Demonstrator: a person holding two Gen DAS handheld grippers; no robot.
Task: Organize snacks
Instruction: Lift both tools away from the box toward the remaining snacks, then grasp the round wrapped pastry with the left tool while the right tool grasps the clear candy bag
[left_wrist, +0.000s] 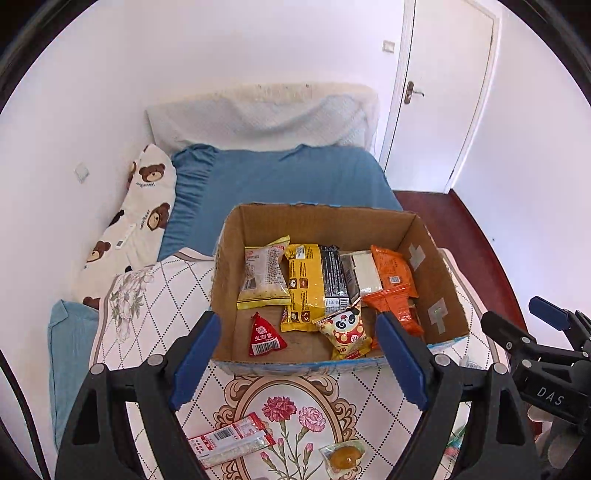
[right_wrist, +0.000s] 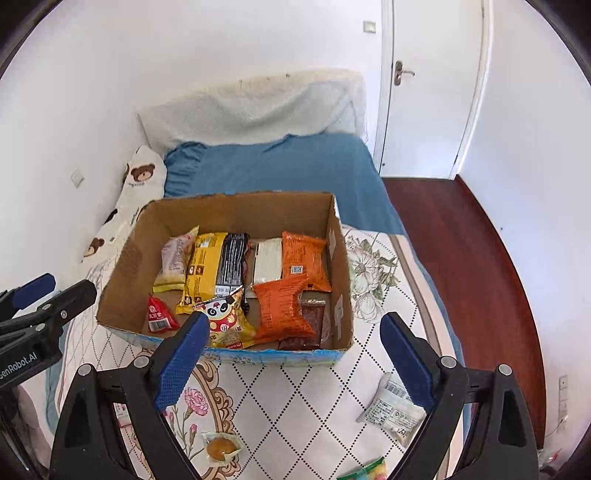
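An open cardboard box (left_wrist: 314, 221) (right_wrist: 236, 210) sits on a floral quilt (left_wrist: 155, 295) on the bed. Inside lie a yellow pack (left_wrist: 303, 284), a black pack (left_wrist: 334, 273), orange packs (right_wrist: 280, 310), a panda pack (left_wrist: 347, 328) and a red triangular packet (left_wrist: 264, 336). My left gripper (left_wrist: 297, 321) hangs open above the box's near edge, holding nothing. My right gripper (right_wrist: 295, 319) is open and empty too, above the box's near right corner. Loose on the quilt lie a red-white packet (left_wrist: 231, 439), a yellow jelly cup (right_wrist: 219, 446) and a white packet (right_wrist: 393, 410).
A blue sheet (left_wrist: 288, 177) covers the bed beyond the box, with a bear-print pillow (left_wrist: 140, 214) against the left wall. The bed's right edge drops to a dark red floor (right_wrist: 461, 258). A white door (right_wrist: 432, 85) stands behind. A green-yellow packet (right_wrist: 365, 470) lies near the bottom.
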